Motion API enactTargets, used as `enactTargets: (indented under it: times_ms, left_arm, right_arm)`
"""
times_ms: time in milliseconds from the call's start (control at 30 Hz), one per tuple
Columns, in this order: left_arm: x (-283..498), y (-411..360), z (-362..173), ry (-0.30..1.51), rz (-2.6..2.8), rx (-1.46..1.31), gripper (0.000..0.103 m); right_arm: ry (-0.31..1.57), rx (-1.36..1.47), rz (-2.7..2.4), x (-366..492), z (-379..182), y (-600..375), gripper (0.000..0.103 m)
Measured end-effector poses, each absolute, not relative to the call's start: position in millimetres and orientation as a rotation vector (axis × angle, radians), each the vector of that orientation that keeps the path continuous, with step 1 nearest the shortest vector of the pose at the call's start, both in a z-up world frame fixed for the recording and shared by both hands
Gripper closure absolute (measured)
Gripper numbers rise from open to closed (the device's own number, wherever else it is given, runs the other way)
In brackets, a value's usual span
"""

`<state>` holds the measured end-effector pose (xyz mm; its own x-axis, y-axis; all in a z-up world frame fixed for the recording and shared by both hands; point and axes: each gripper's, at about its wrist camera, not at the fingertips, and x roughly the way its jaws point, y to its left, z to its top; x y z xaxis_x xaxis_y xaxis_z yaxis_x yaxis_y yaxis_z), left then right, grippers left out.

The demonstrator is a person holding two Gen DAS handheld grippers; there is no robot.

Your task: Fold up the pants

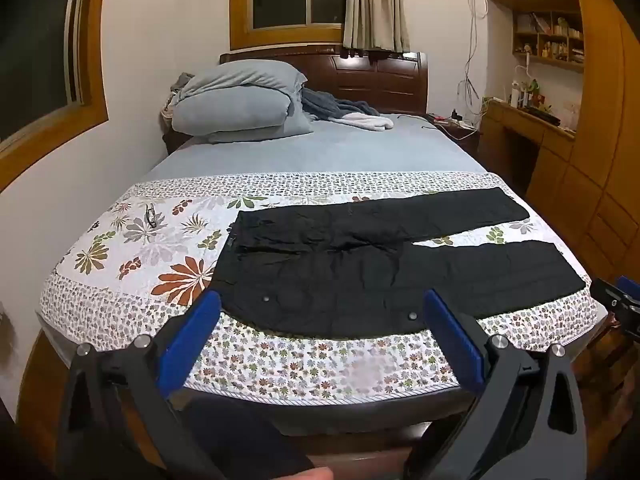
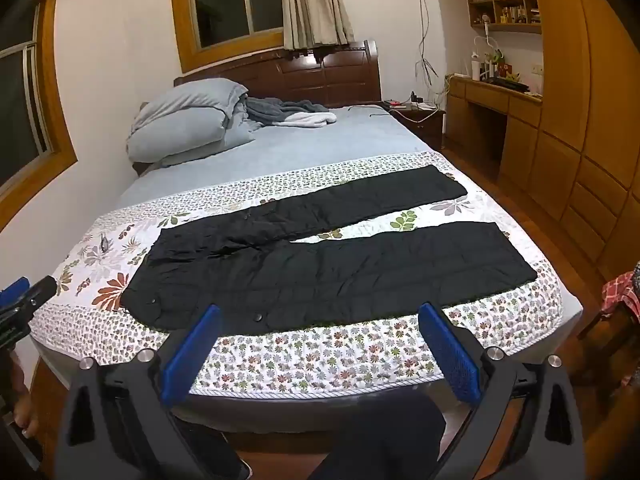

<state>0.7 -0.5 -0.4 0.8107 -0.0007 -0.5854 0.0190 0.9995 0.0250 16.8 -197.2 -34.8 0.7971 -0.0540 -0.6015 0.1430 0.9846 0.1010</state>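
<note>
The things on the shelf point(image 1: 550, 38) are too small to tell. A small dark thing point(image 1: 152, 216) lies on the quilt point(image 1: 280, 364) near the bed's left edge; what it is stays unclear. The red checked cloth point(image 2: 620, 294) is cut off.

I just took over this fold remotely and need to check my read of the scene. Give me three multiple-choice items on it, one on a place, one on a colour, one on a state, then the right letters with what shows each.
1. Where do the pants lie?
A. spread on the floral quilt at the near end of the bed
B. draped over the headboard
C. on the floor

2. What colour are the pants?
A. blue
B. black
C. white

3. How do the left gripper and right gripper stand?
A. both shut on the waistband
B. one shut on a leg
C. both open, holding nothing

Answers: 1 A, both views show them flat on the quilt, legs apart. 2 B, the cloth is black throughout. 3 C, the blue pads stand wide apart short of the pants.
</note>
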Motion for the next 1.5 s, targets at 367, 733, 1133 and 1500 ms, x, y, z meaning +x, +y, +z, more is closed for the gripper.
enactTargets:
  times_ms: [367, 733, 1133, 1500]
  left_arm:
    - [0.6, 3.7, 0.3, 0.62, -0.008, 0.02, 0.003]
    - [0.6, 4.6, -1.0, 0.623, -0.005, 0.016, 0.003]
    - [1.5, 3.6, -1.9, 0.625, -0.002, 0.018, 0.003]
    - [1.6, 3.8, -1.8, 0.624, -0.003, 0.018, 0.003]
  right_arm:
    - [0.649, 0.143, -0.105, 19.1, -34.3, -198.1, 0.003]
    - [0.651, 0.134, -0.109, 17.5, -33.0, -195.8, 0.003]
    - [0.652, 0.135, -0.109, 18.1, -34.8, -197.1, 0.003]
    - [0.658, 0.131, -0.11, 18.3, -35.5, -197.8, 0.003]
